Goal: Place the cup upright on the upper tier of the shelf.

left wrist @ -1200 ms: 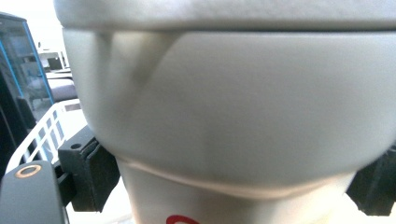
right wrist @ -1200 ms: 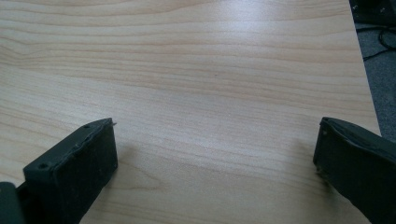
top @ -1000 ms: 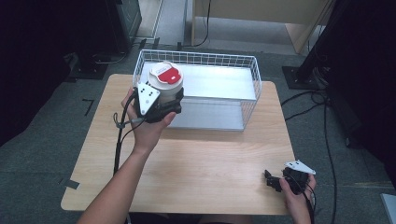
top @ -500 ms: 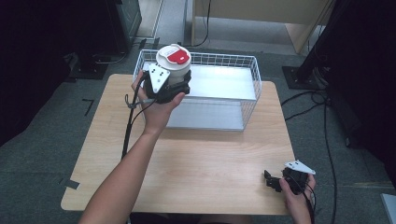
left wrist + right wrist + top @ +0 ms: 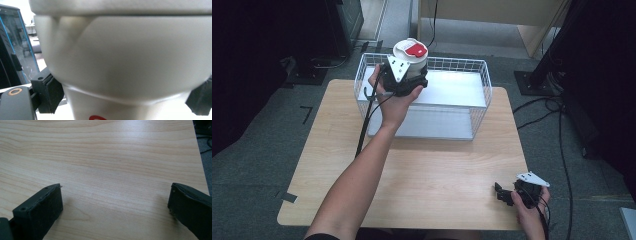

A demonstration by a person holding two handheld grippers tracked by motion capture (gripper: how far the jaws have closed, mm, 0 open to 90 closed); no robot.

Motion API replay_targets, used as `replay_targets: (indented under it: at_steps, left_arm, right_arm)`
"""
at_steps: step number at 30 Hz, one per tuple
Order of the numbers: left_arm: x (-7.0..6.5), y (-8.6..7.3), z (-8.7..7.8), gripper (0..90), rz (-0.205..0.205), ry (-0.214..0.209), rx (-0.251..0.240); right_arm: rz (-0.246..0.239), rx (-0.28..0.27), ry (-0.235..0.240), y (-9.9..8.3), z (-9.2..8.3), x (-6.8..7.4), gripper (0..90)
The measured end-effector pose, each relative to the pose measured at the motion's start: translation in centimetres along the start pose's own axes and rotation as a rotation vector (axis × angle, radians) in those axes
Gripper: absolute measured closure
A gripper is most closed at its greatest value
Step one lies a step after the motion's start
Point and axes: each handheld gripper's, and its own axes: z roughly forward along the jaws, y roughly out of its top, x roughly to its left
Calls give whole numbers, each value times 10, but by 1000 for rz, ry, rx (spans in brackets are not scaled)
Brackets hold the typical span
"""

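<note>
Left hand-held gripper (image 5: 408, 77) you're holding is clamping a white lidded cup (image 5: 410, 59) above the wire basket (image 5: 482, 87); right hand-held gripper (image 5: 506, 192) is sitting wide open on the worktop (image 5: 432, 170).

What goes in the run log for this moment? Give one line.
left gripper: shut on white lidded cup, above white wire basket | right gripper: open, on wooden table

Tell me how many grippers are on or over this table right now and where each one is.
2. The left gripper is raised over the wire basket at the table's far side, clamped on a white cup. The right gripper rests open near the table's near right corner.
</note>
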Motion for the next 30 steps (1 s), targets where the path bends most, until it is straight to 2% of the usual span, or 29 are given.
replay_targets:
  at_steps: [6, 10, 15, 20, 24, 28, 30]
  left_arm:
    - [0, 0, 4, 91, -8, 18, 1]
    - [3, 0, 3, 91, -21, 3, 4]
    - [5, 0, 2, 89, -18, -19, 11]
    - [10, 0, 2, 86, -58, -34, 25]
    - [12, 0, 1, 55, -49, -57, 41]
    - [11, -1, 0, 0, -36, -53, 59]
    - [11, -1, -1, 0, -40, -53, 65]
  right_arm:
    - [0, 2, 1, 0, 0, 0, 0]
    - [0, 2, 1, 0, 0, 0, 0]
    - [-1, 1, 1, 0, 0, 0, 0]
    - [-1, 1, 1, 0, 0, 0, 0]
    - [0, 1, 1, 0, 0, 0, 0]
    - [-1, 1, 1, 0, 0, 0, 0]
    - [1, 1, 1, 0, 0, 0, 0]
